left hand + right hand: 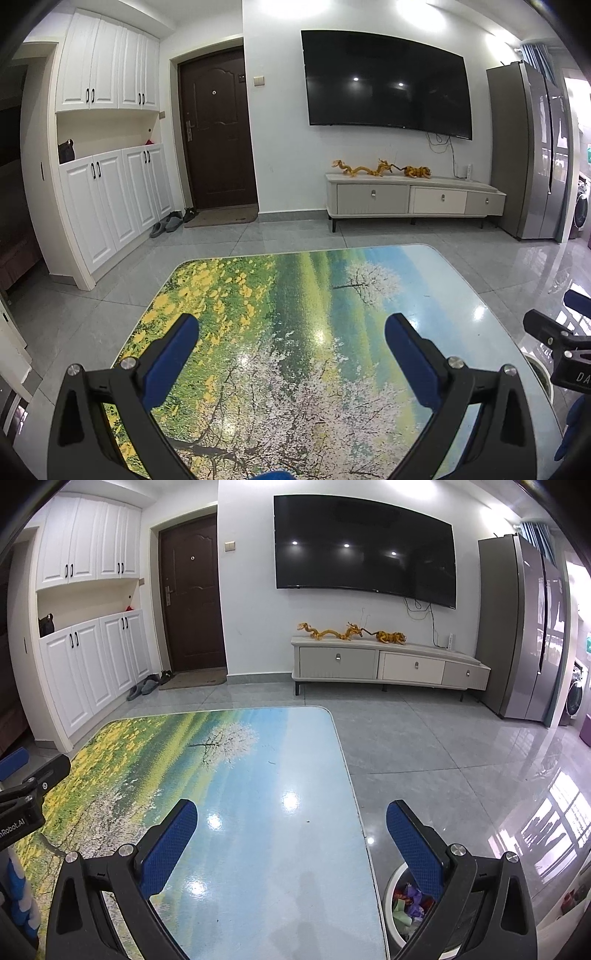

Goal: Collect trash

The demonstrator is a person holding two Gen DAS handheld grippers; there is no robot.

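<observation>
The counter [332,295] is a glossy rounded-corner slab printed with a landscape: yellow flowers, green fields, white blossom trees and blue sky, with ceiling lights mirrored in its sheen. The left gripper [291,354] hovers over the blossom end, its jaws spread wide and empty; the fingers [170,360] are black angular frames faced with blue, finely dimpled pads. The right gripper [291,834] hangs over the counter's blue right edge, jaws equally wide and holding nothing, touching nothing. Trash [410,897], crumpled scraps in purple, red and green, lies in a round white bin [397,878] on the polished grey tile floor [443,757] just beside the counter's right edge, partly hidden behind the right gripper's right finger.
</observation>
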